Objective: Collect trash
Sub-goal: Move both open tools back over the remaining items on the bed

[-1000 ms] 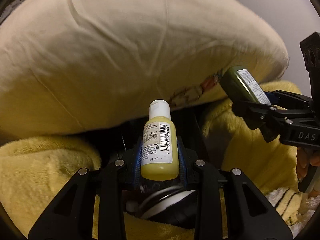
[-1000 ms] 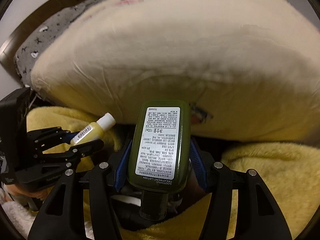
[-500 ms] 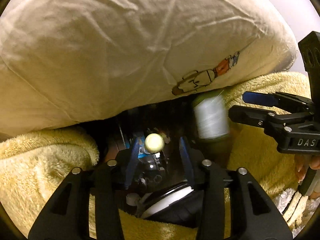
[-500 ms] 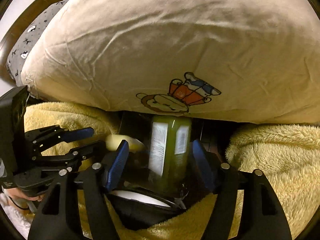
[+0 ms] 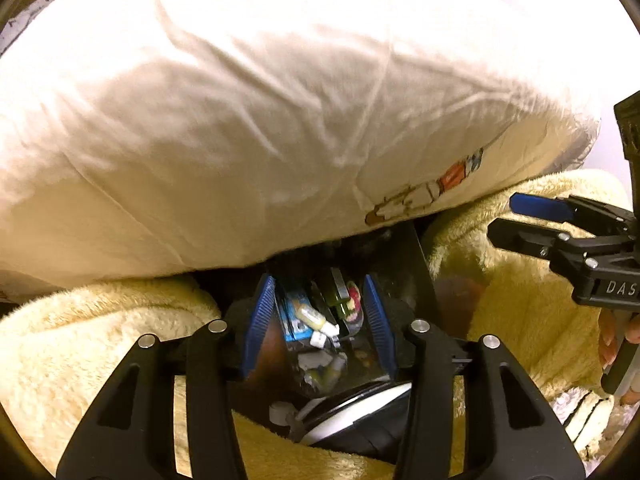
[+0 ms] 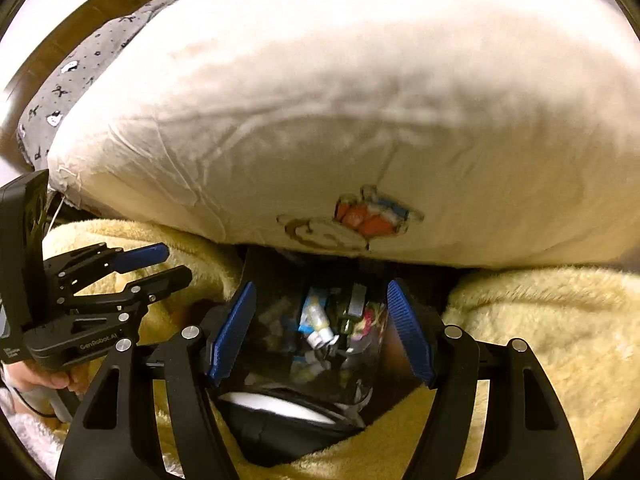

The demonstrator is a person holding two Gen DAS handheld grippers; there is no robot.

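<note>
Between your two sets of blue pads, low in the middle of both views, sits the dark trash bin (image 5: 416, 264), wedged among yellow fleece blanket (image 5: 80, 344) folds under the big cream pillow (image 5: 280, 100).

Left gripper (image 5: 318, 320): jaws have just been opening, nothing between the pads, only the bin's mouth seen past them. Right gripper (image 6: 320, 332): jaws also parted within the last moment and now stand wide, empty too.

Small yellow bottle (image 5: 314, 318) with white cap lies on its side inside the bin, on a blue wrapper (image 5: 296, 326). Dark green bottle (image 5: 336, 298) lies just beside it, toward frame right, label edge up. Both are down among mixed scraps; the rest of the contents is too blurred to name.

Progress, as a judgement: these two pieces look delivered. Whether more trash waits on the bed you cannot tell; pillow and blanket fill both frames. Your hand (image 6: 44, 380) shows at lower left in the right view, gripping the other handle.
</note>
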